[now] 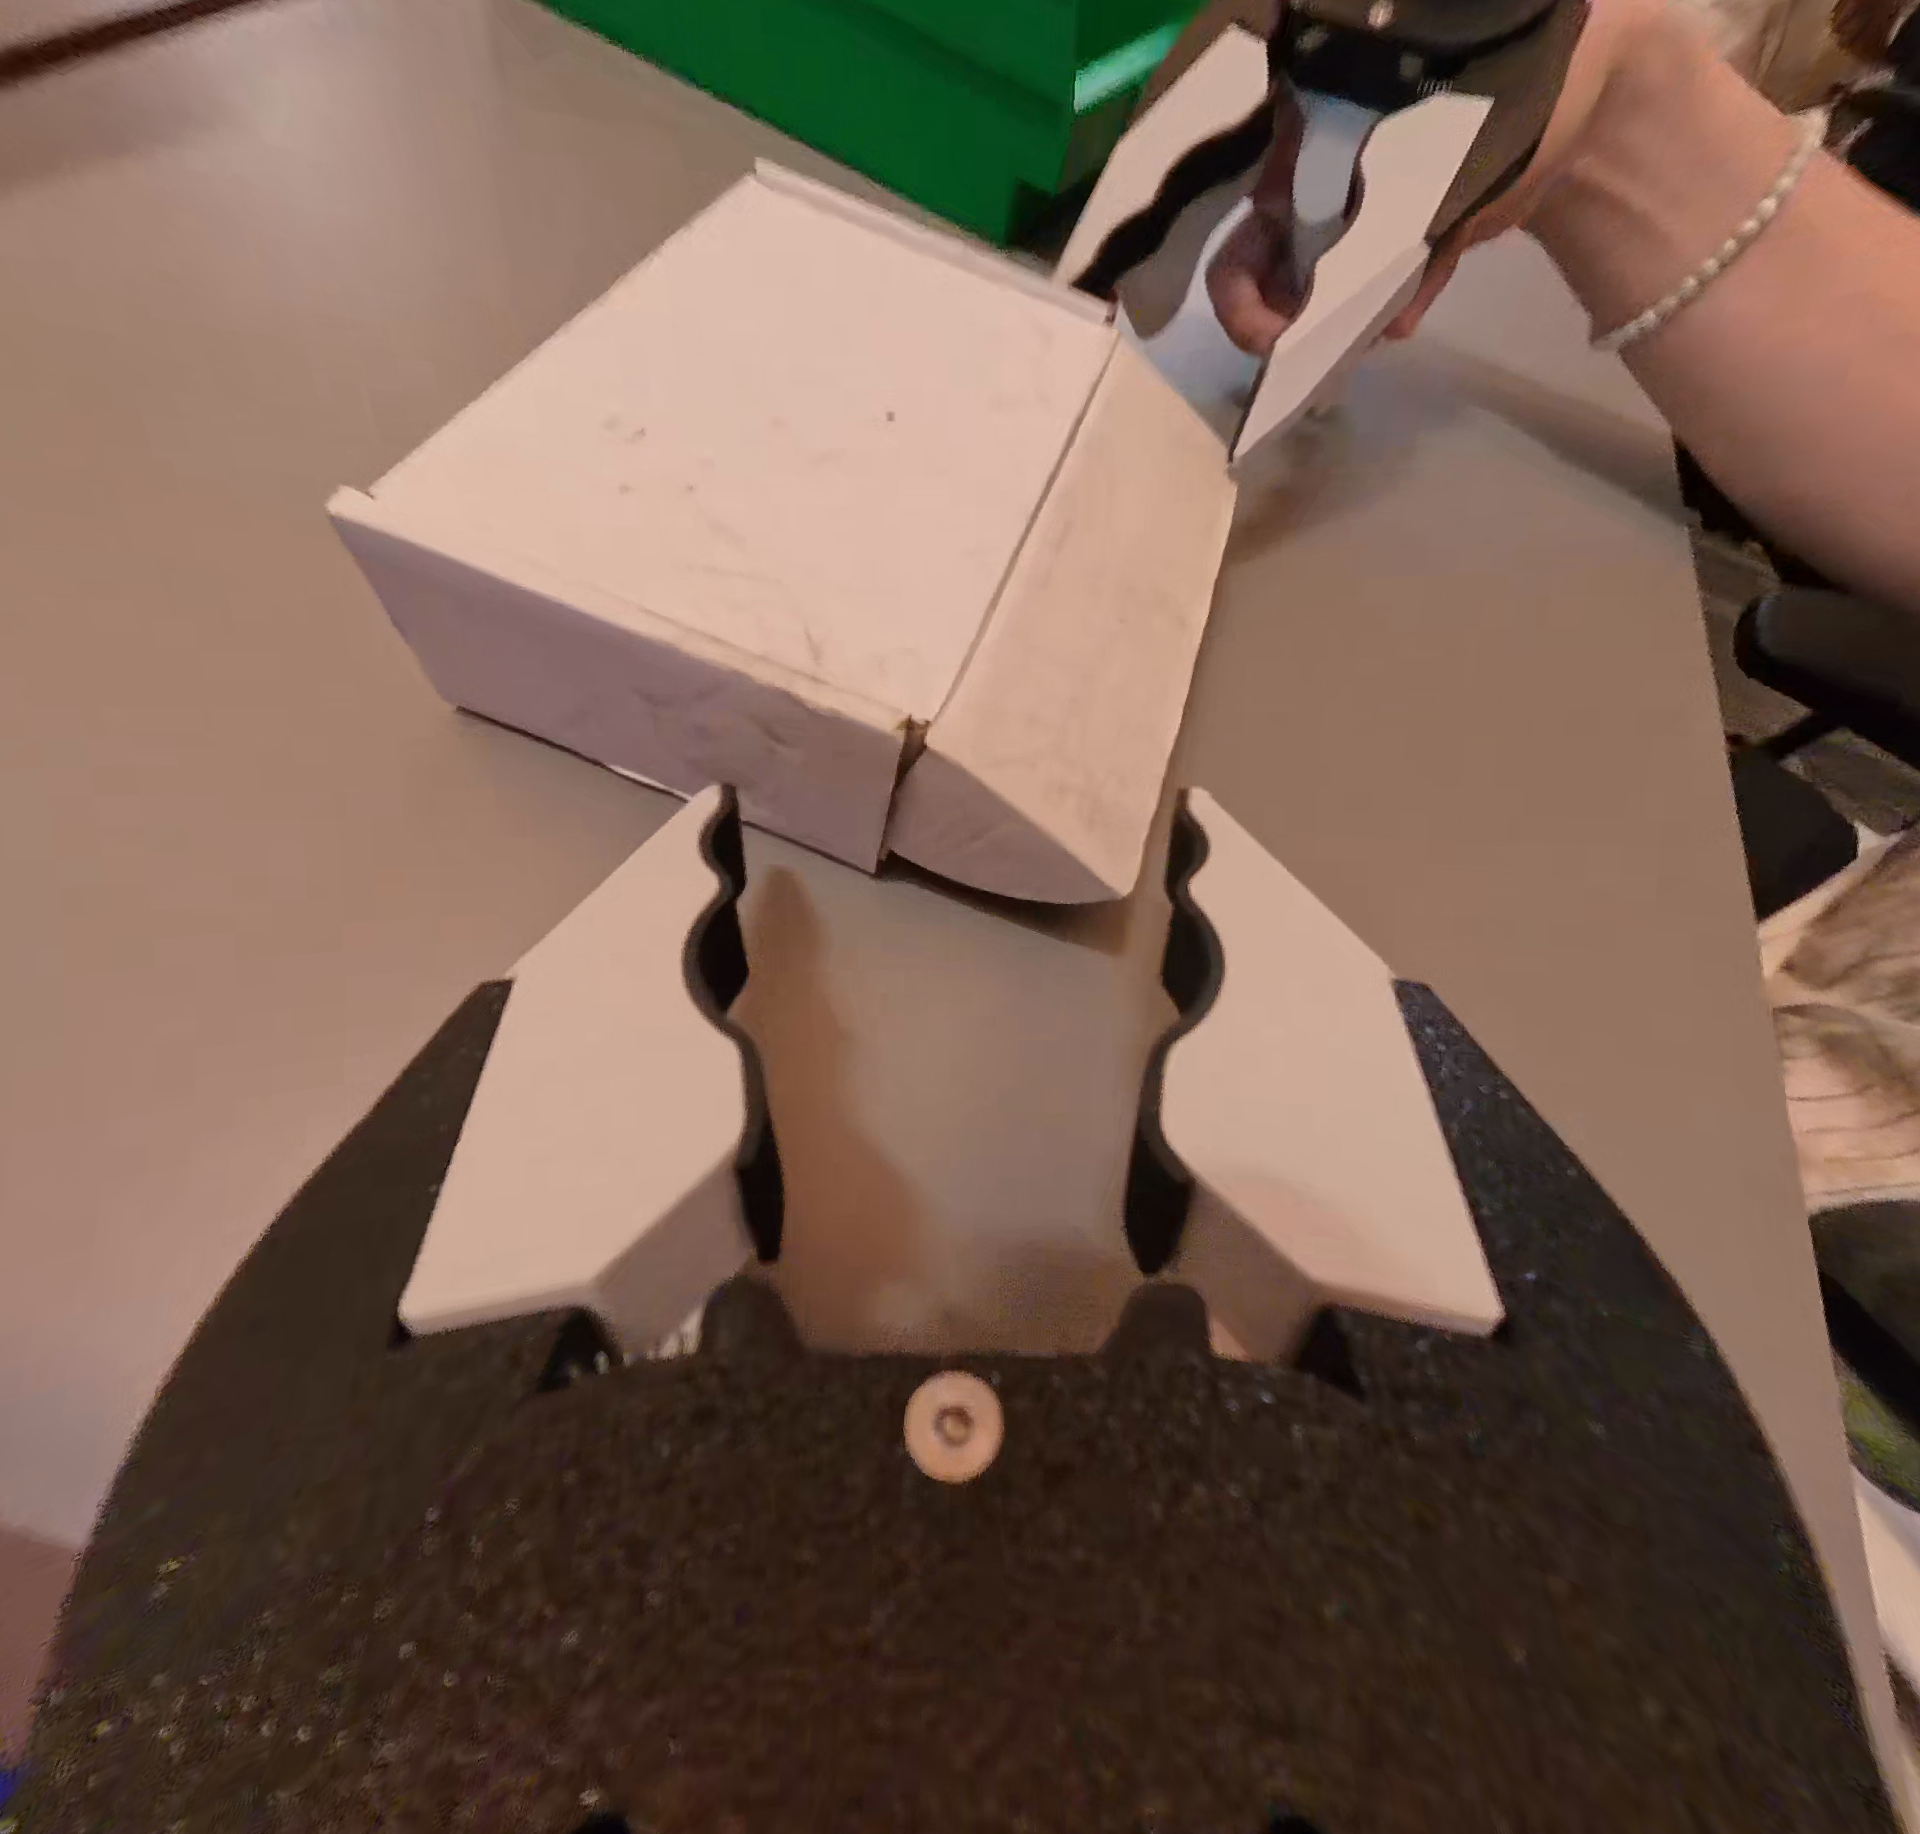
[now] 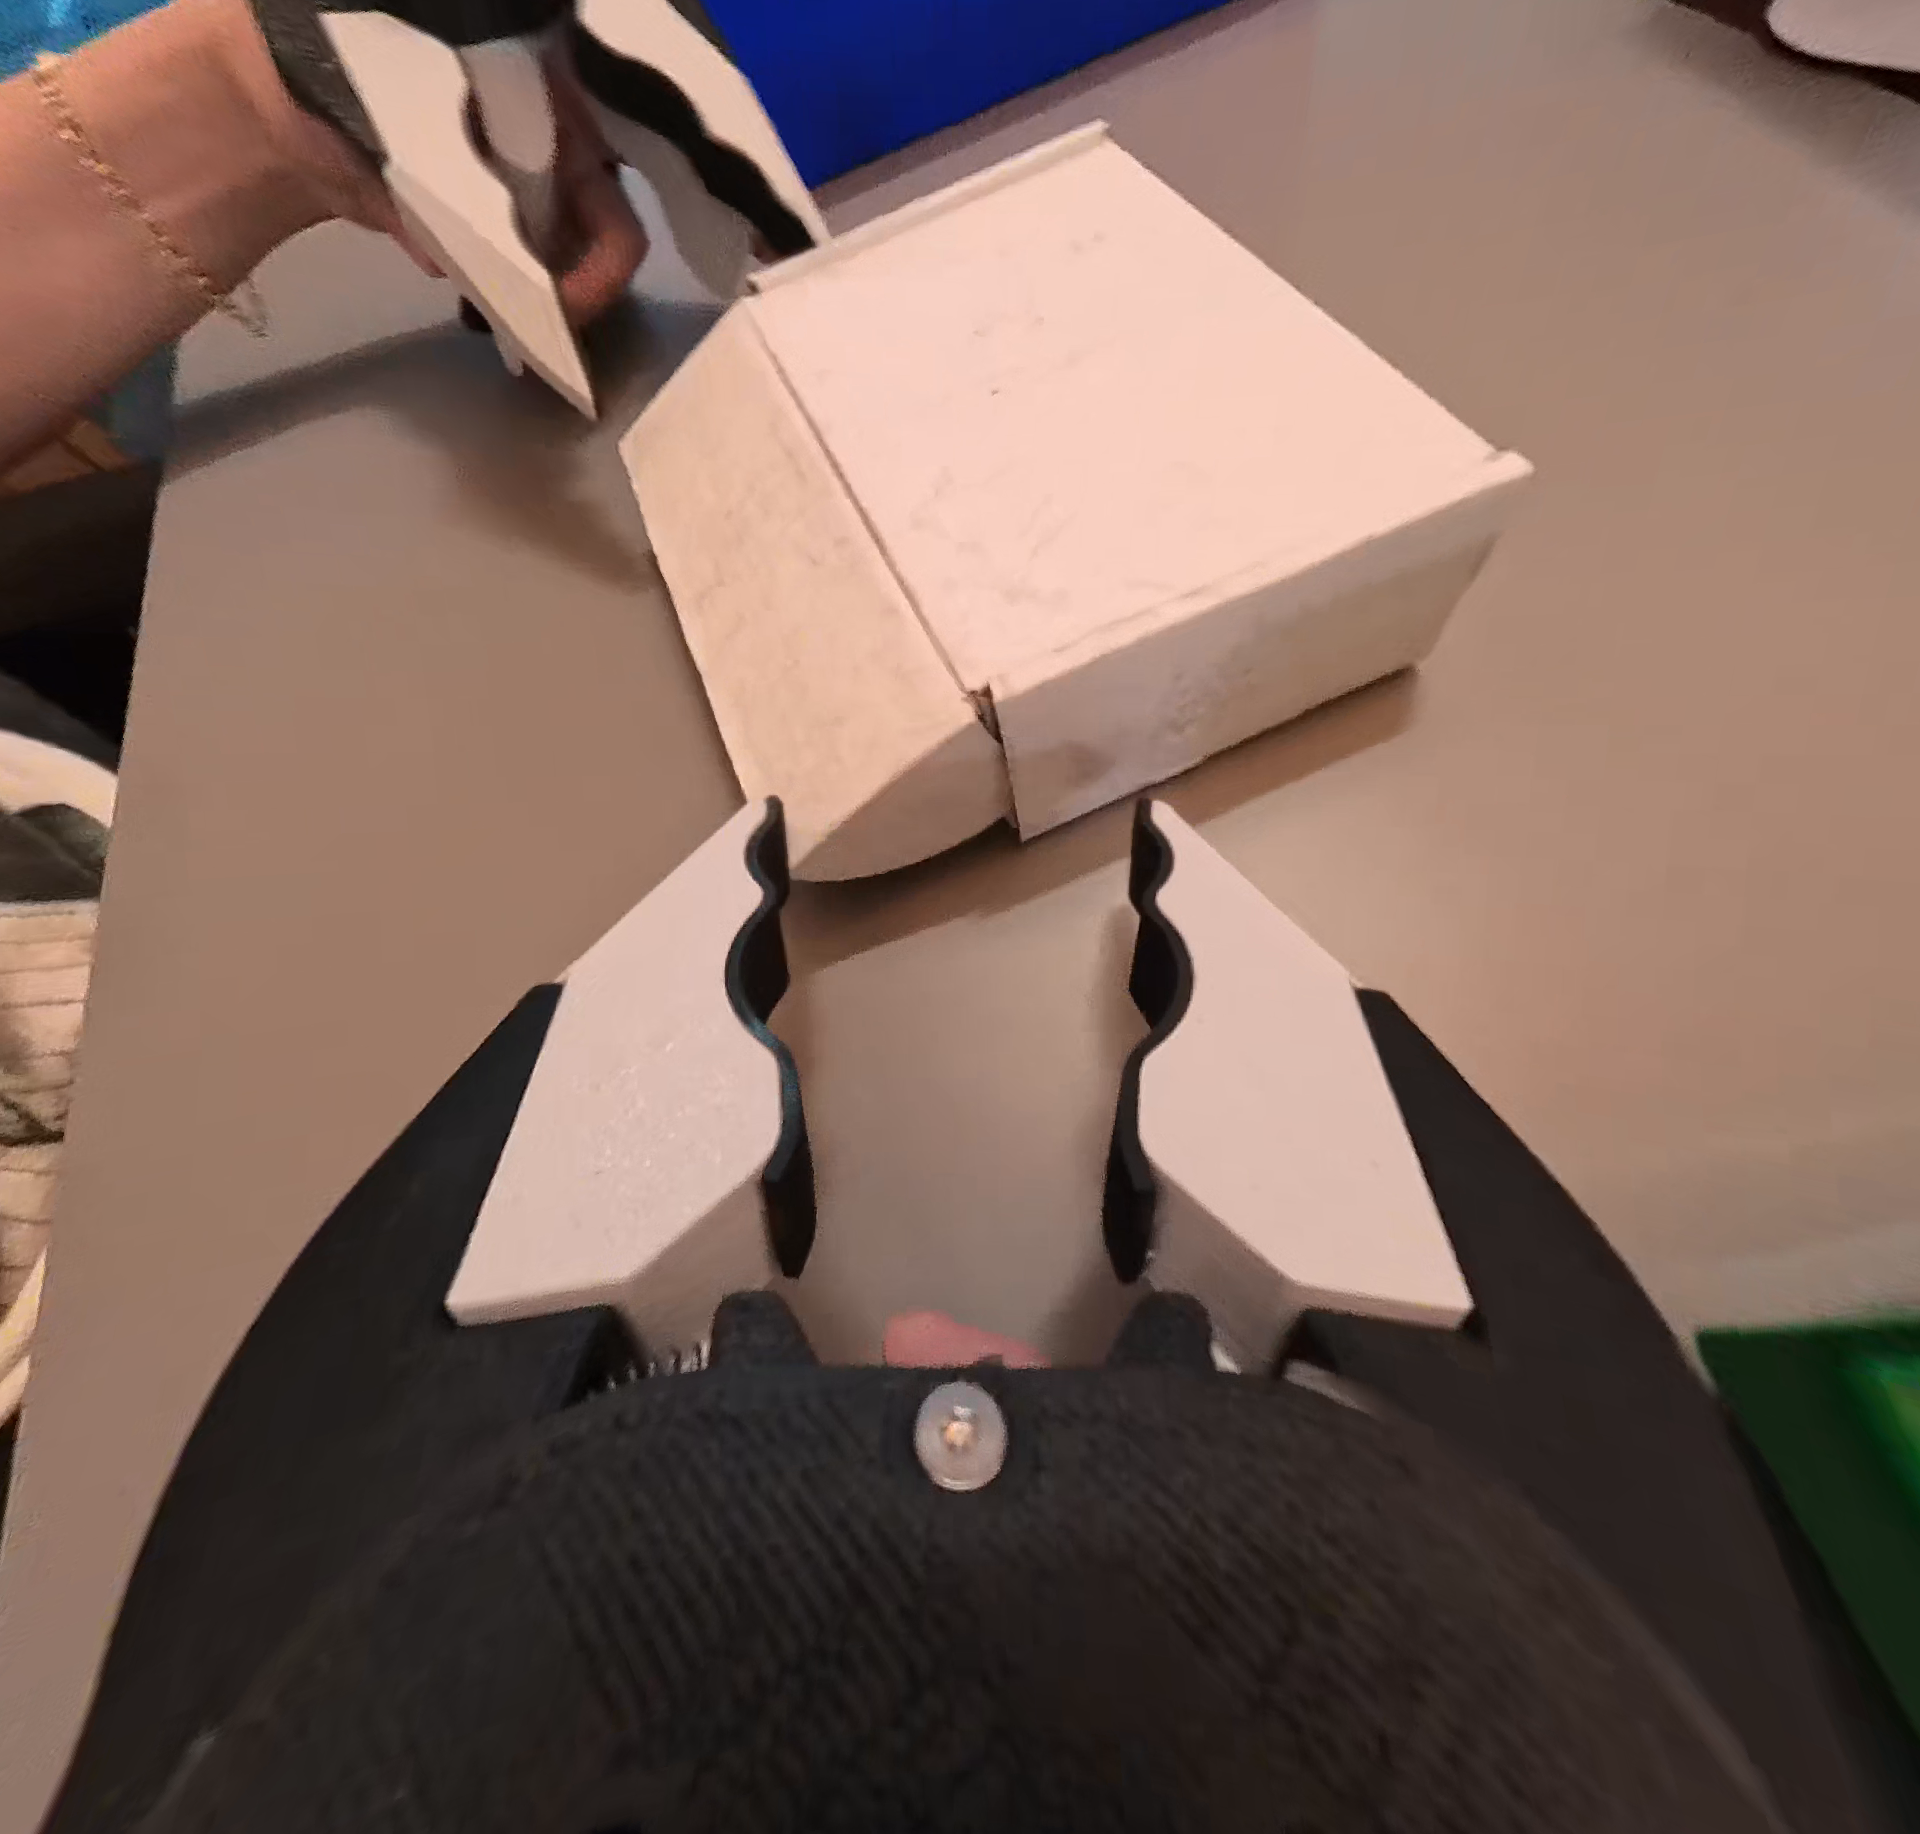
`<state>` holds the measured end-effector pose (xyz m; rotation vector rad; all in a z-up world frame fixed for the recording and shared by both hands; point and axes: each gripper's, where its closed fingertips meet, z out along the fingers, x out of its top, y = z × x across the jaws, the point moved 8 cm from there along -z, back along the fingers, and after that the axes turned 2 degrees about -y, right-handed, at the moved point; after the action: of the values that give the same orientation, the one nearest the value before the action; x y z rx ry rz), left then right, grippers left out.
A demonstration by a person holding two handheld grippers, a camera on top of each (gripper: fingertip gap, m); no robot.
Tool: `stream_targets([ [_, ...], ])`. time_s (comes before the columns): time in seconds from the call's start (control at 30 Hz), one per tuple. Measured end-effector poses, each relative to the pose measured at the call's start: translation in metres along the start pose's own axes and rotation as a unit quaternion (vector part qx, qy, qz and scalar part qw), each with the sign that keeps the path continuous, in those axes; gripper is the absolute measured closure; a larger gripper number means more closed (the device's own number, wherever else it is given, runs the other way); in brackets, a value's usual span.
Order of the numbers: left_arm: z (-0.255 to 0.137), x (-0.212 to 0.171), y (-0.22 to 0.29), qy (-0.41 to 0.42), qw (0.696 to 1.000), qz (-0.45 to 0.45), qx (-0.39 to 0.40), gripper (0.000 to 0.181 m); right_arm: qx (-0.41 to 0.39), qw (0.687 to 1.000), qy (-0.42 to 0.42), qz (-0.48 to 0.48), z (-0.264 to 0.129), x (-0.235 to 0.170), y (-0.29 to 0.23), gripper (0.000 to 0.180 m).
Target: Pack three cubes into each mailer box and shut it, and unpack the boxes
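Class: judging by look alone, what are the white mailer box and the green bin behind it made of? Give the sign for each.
Mailer box: likely matte white cardboard; folded creases, a brown raw edge at one corner, scuffs and faint marks on the lid.
Green bin: probably moulded plastic; even saturated colour, smooth stepped walls, slight sheen. It is blurred, so this is less sure.

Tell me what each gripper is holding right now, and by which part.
Nothing is held. The left gripper and right gripper are both open and empty, each just short of the white mailer box, whose front flap is untucked.

white mailer box [image 1: 748, 496], green bin [image 1: 883, 39], blue bin [image 2: 977, 8]
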<state>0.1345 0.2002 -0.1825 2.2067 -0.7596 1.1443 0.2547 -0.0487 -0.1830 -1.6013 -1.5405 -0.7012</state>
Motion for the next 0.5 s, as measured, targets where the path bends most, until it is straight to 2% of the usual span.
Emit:
stream_targets([
  [0.1, 0.011, -0.002, -0.005, -0.05, 0.999, 0.005, -0.004, 0.106, 0.022, 1.0, -0.008, -0.015, 0.009, 0.002, 0.001, 0.114],
  [0.2, 0.016, 0.0, -0.005, -0.057, 0.998, 0.025, 0.001, 0.111, 0.009, 0.999, -0.016, -0.045, 0.014, 0.005, 0.005, 0.12],
  [0.23, 0.017, 0.0, -0.006, -0.063, 0.997, 0.034, 0.016, 0.12, 0.008, 0.998, -0.023, -0.05, 0.014, 0.006, 0.006, 0.123],
  [0.27, 0.019, 0.0, -0.006, -0.068, 0.996, 0.045, 0.028, 0.122, 0.002, 0.998, -0.032, -0.055, 0.015, 0.006, 0.008, 0.129],
  [0.5, 0.023, 0.001, -0.013, -0.08, 0.989, 0.088, 0.091, 0.134, -0.033, 0.993, -0.048, -0.098, 0.021, 0.01, 0.013, 0.136],
])
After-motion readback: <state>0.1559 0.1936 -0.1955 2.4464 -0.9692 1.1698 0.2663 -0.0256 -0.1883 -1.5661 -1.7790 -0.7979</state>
